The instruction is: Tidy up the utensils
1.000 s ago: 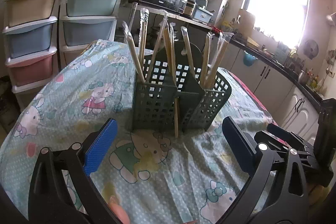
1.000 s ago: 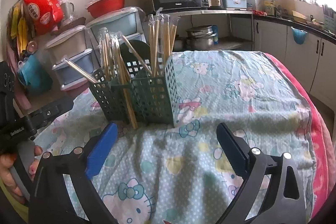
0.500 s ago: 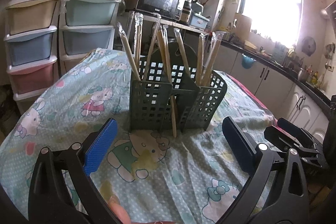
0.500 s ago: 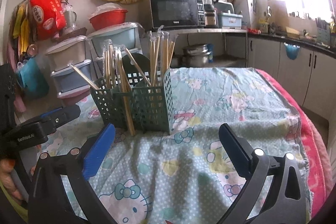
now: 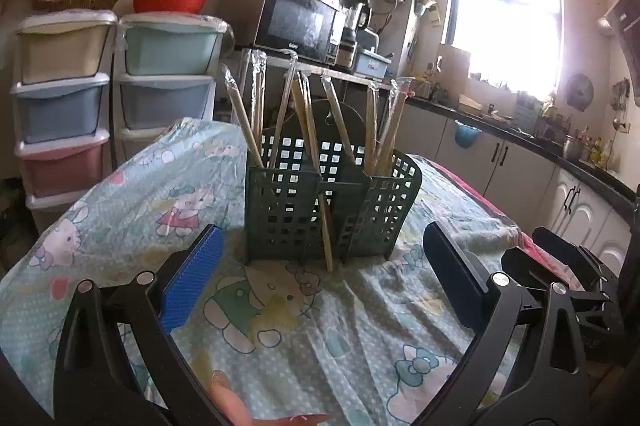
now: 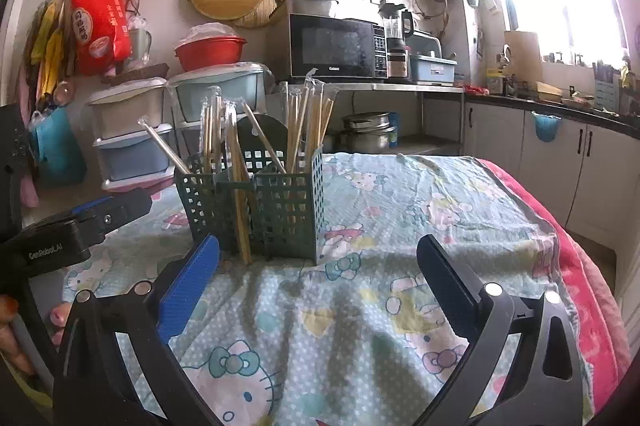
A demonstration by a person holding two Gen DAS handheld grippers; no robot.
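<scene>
Two tools, both spread wide and empty: my left tool (image 5: pixel 320 278) and right tool (image 6: pixel 318 274) hover above the bench (image 6: pixel 400 226). Wrapped chopsticks (image 5: pixel 308 130) stand in the green caddy (image 5: pixel 332 214) mid-bench.

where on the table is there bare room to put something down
Bare tablecloth lies right of the green utensil caddy, toward the red edge, and between the caddy and both open grippers: left gripper, right gripper. The caddy itself is crowded with wrapped chopsticks.
</scene>
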